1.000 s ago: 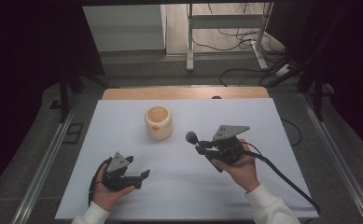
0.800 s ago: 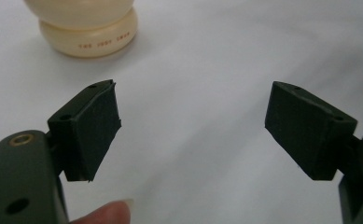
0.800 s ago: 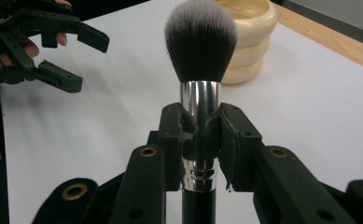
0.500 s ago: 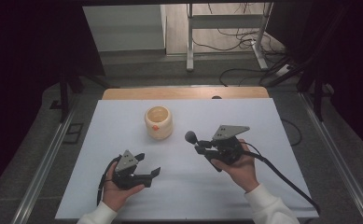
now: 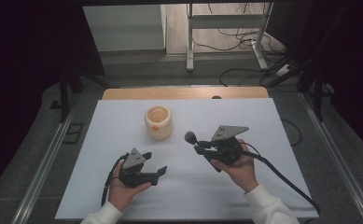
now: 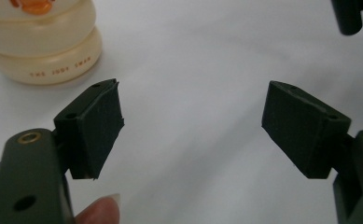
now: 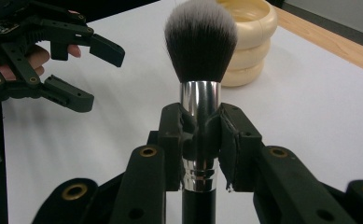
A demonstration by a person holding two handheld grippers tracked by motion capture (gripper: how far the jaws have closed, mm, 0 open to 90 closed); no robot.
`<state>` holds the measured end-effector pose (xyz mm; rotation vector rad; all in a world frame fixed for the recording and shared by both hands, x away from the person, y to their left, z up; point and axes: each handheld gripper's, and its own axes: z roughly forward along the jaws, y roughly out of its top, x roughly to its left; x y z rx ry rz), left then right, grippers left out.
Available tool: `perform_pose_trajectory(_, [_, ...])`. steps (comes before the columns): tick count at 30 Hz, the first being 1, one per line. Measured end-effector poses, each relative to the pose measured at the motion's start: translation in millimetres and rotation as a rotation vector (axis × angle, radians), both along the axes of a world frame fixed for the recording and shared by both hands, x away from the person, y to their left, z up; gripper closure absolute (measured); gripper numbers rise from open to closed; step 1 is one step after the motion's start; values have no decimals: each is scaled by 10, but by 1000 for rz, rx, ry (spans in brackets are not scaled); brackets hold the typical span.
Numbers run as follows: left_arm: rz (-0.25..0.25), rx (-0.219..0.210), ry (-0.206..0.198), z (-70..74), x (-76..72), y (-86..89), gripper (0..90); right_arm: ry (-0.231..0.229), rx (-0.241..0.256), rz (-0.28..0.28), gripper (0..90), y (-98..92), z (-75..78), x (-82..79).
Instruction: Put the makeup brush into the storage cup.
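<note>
A cream, ringed cup (image 5: pixel 158 122) with an orange mark stands on the white table top (image 5: pixel 268 121), left of centre. My right gripper (image 5: pixel 200 146) is shut on a makeup brush (image 5: pixel 190 136), whose dark bristle head points left toward the cup. In the right gripper view the jaws (image 7: pixel 200 140) clamp the brush (image 7: pixel 200 44) at its silver ferrule, with the cup (image 7: pixel 249 42) behind it. My left gripper (image 5: pixel 155 162) is open near the front left, with nothing between its pads. In the left gripper view the cup (image 6: pixel 44 42) stands ahead to the left of the gripper (image 6: pixel 200 126).
A wooden strip (image 5: pixel 184 93) runs along the table's far edge. Metal rails flank the table on both sides. A cable (image 5: pixel 282 175) trails from the right gripper toward the front right corner. The left gripper (image 7: pixel 95 77) shows at the upper left of the right gripper view.
My left gripper has shifted a little to the right, toward the table's middle. The right gripper and the brush have stayed put.
</note>
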<state>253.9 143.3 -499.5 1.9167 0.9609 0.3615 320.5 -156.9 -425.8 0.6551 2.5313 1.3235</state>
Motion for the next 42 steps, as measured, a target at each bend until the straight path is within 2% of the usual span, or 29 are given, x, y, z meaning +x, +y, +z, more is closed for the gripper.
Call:
perform_pose_trajectory(3, [-13, -2, -18, 15, 25, -76, 219, -1, 2, -1, 719, 6, -5, 2])
perform_pose_trajectory(8, [-47, -12, -9, 5, 68, -175, 236, -1, 2, 0, 720, 2, -3, -1])
perform_pose_trajectory(11, [-57, -17, -20, -1, 78, -211, 231, -1, 2, 0, 719, 4, -5, -1])
perform_pose_trajectory(14, [-65, -48, -11, 6, 90, -238, 221, 0, 2, 1, 720, 6, -6, -5])
perform_pose_trajectory(19, [-83, -72, 9, 17, 111, -279, 228, -2, 5, -2, 720, 9, -4, -8])
perform_pose_trajectory(30, [-122, -92, 34, 38, 148, -435, 228, -2, 2, 1, 720, 22, -26, -6])
perform_pose_trajectory(33, [-123, -108, 42, 43, 156, -461, 228, -2, 3, -1, 720, 23, -27, -5])
perform_pose_trajectory(42, [-125, -123, 50, 48, 188, -528, 215, -3, 9, -4, 719, 26, -28, -6])
